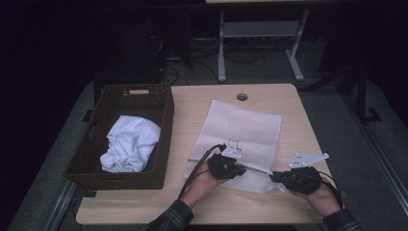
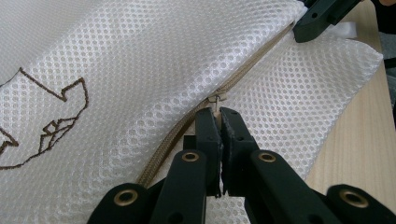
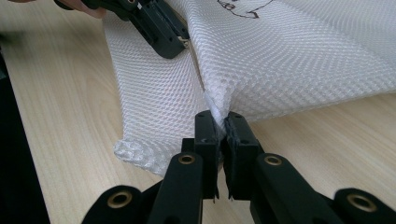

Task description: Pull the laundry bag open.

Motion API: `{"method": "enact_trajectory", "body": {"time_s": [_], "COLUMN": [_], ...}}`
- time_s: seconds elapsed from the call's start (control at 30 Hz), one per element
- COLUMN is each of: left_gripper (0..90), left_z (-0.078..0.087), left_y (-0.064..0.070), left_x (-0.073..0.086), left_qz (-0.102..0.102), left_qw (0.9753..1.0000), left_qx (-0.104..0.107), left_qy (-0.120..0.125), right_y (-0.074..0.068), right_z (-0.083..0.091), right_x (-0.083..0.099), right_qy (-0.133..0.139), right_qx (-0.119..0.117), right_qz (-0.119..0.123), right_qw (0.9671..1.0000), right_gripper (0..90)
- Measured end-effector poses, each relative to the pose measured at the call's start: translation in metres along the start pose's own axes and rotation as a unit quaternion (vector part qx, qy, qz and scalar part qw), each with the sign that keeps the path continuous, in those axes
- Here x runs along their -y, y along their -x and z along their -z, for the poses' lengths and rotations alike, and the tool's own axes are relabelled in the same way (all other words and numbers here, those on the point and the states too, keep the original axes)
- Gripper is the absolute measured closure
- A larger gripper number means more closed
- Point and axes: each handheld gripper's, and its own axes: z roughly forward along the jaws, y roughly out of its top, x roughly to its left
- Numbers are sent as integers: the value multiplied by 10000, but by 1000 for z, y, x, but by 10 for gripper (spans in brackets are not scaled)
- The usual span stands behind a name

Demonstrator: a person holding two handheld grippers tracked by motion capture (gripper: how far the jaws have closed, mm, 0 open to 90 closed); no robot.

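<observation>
- Left gripper [image 2: 217, 116]: nearest the lens in the left gripper view, its jaws are pressed together on the small metal zipper pull [image 2: 215, 99] of the mesh laundry bag [image 2: 154, 70].
- Right gripper [image 3: 219, 122]: jaws closed on a pinch of mesh at the bag's corner, just past the end of the zipper [image 2: 173, 140].
- Mesh laundry bag, high view [image 1: 243, 130]: lies flat on the desk [image 1: 192, 108], to the right of the wicker basket [image 1: 166, 125], its near edge between the two grippers.
- Handling, judged: the bag looks light, soft and limp; it will bunch and drag rather than resist, so the corner must be held taut while the pull travels.
- Hold points, judged: the pull is small, hard and likely slippery; grip it squarely. The open weave may snag or stretch.
- White cloth [image 1: 130, 144]: crumpled inside the basket, well apart from the bag.
</observation>
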Motion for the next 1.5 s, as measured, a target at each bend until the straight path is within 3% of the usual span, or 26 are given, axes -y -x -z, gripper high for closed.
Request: {"method": "enact_trajectory", "body": {"time_s": [0.07, 0.1, 0.13, 0.17, 0.2, 0.27, 0.43, 0.5, 0.53, 0.6, 0.67, 0.73, 0.77, 0.8, 0.87, 1.13, 1.17, 1.23, 1.5], "left_gripper": [873, 873, 874, 874, 873, 873, 873, 873, 873, 873, 873, 873, 873, 873, 873, 872, 872, 872, 872], "left_z": [0, 0, 0, 3, 4, 5, 6, 7, 11, 12, 12, 12, 16, 17, 19, 20, 20, 25, 28], "left_y": [0, -1, -1, -7, -9, -5, -6, -9, -13, -11, -12, -13, -18, -19, -19, -23, -24, -31, -30], "left_x": [0, 1, 1, 5, 5, 4, 5, 7, 9, 7, 8, 9, 11, 12, 11, 14, 15, 18, 18], "left_qz": [14, -56, -56, 151, 238, 62, 144, 120, 301, 169, 222, 209, 298, 319, 265, 385, 348, 579, 505], "left_qw": [10000, 9995, 9995, 9998, 9997, 9997, 9998, 9992, 9994, 9995, 9996, 9994, 9990, 9989, 9988, 9989, 9982, 9979, 9983], "left_qx": [2, -265, -265, -109, -44, -197, -93, -297, -109, -230, -154, -229, -286, -316, -372, -254, -418, -267, -297], "left_qy": [-10, -167, -167, -74, -1, -106, -89, -258, -104, -157, -128, -171, -182, -151, -150, -123, -232, -92, -70], "right_y": [0, -1, -1, 0, 3, 2, 3, 3, 6, 6, 5, 5, 7, 9, 9, 8, 7, 8, 10], "right_z": [-1, 0, 0, 0, 2, 1, 1, 2, 4, 4, 3, 3, 5, 6, 6, 5, 5, 6, 7], "right_x": [0, 0, 0, 0, 1, 0, 1, 1, 2, 2, 2, 2, 3, 3, 2, 3, 3, 3, 3], "right_qy": [-7, -40, -40, -64, -14, -7, -22, -61, -35, -12, -47, -44, -70, -39, -29, -72, -91, -97, -20], "right_qx": [10, 60, 60, 136, 67, 29, 28, 105, 102, 90, 113, 100, 204, 159, 178, 15, 18, 79, -63], "right_qz": [4, 5, 5, 12, -73, -28, -28, -27, -113, -113, -79, -89, -116, -175, -172, -169, -155, -163, -306], "right_qw": [10000, 10000, 10000, 9999, 9999, 10000, 10000, 9999, 9999, 9999, 9999, 9999, 9997, 9997, 9997, 9998, 9998, 9998, 9995], "right_gripper": [844, 845, 845, 844, 845, 844, 844, 844, 844, 844, 844, 844, 844, 844, 844, 842, 843, 843, 841]}}
